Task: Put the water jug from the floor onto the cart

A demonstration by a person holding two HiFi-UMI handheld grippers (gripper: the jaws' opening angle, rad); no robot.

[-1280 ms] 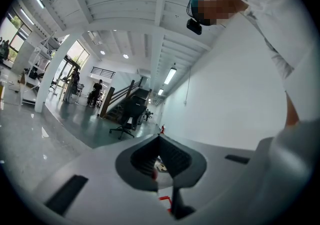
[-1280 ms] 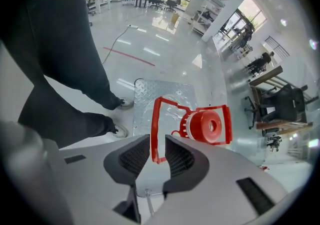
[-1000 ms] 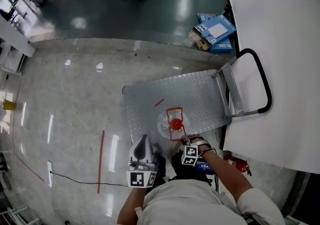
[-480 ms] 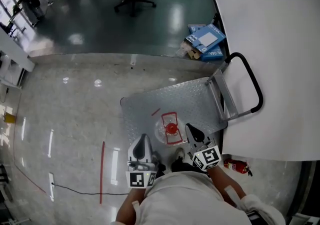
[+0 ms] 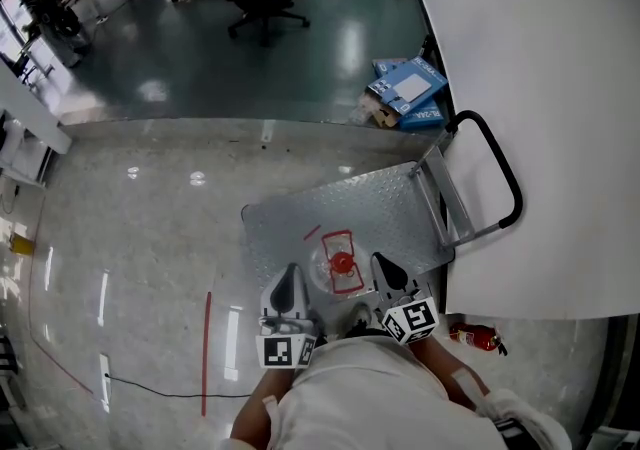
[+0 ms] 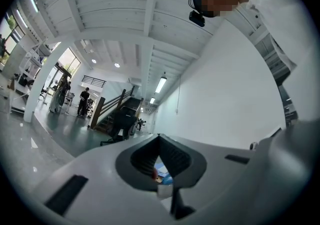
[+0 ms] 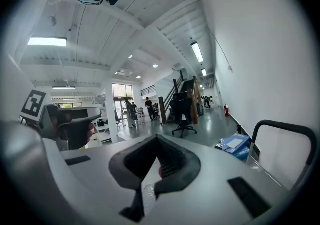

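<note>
Both claws are shut and empty when I look down from the head view. My left claw (image 5: pixel 291 272) and right claw (image 5: pixel 382 260) point forward side by side. The jug (image 5: pixel 340 263), clear with a red cap, stands upright between their tips as seen from above, and neither claw holds it. It sits on the near edge of the cart (image 5: pixel 300 213), whose black push handle (image 5: pixel 505 173) rises ahead and to the right of the right claw. Blue boxes (image 5: pixel 408 90) lie on the floor farther ahead, past the cart. A red fire extinguisher (image 5: pixel 476 337) lies just to the right of the right claw. Switching to the left gripper view, the left claw (image 6: pixel 159 138) has its jaws meeting at the tips with nothing between the pads. Through the hollow behind the tips I catch a scrap of the boxes (image 6: pixel 165 173). An office chair (image 6: pixel 121 119) stands far ahead and to the left. On the right gripper view, the right claw (image 7: pixel 157 137) is likewise pinched tight on nothing. The push handle (image 7: pixel 286 128) is to its right, with the boxes (image 7: pixel 233 144) ahead and to the right. The chair (image 7: pixel 182 110) is straight beyond, and the left claw (image 7: pixel 70 125) is alongside on the left.
</note>
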